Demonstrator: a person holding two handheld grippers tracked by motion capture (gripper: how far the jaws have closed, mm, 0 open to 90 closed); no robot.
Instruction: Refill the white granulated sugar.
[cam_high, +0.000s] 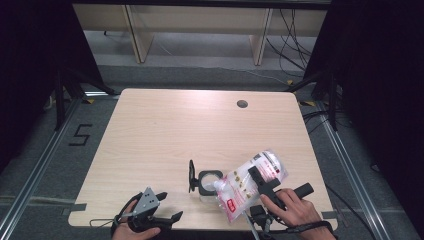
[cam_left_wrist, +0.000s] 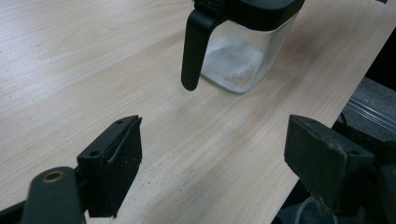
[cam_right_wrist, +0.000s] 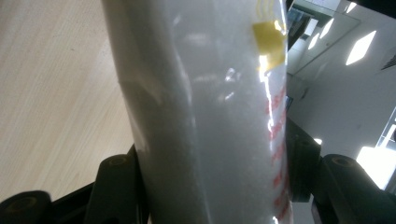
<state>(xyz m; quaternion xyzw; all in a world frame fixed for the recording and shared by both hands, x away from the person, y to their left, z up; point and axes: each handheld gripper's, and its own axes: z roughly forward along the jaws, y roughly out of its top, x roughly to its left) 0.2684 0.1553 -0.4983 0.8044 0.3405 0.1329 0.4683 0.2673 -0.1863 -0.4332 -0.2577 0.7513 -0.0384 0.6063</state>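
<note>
We see a clear plastic bag (cam_high: 251, 182) of white powder, printed in red, clamped across its middle by the right gripper (cam_high: 260, 183). In the right gripper view the bag (cam_right_wrist: 205, 116) bulges between the two black jaws, which press its sides and stand partly apart around it; it hides most of what lies beyond them, and its top and bottom run out of frame. In the high view the bag slants, its lower corner pointing away from the right gripper toward a small clear container (cam_high: 210, 181) with a black rim and a raised black lid (cam_high: 191, 175). Whether that corner touches the rim we cannot tell, and we cannot make out any powder falling.

In the left gripper view the container (cam_left_wrist: 243, 46) stands ahead of the jaws, well beyond their tips, cut off at the top; a black handle (cam_left_wrist: 194, 49) hangs down its side and a little white powder lies on its bottom.

The left gripper (cam_high: 167, 207) sits near the table's (cam_high: 165, 130) front edge, well apart from the container, its jaws spread wide with only bare wood between them. The hands are partly cut off by the lower edge of the high view.
</note>
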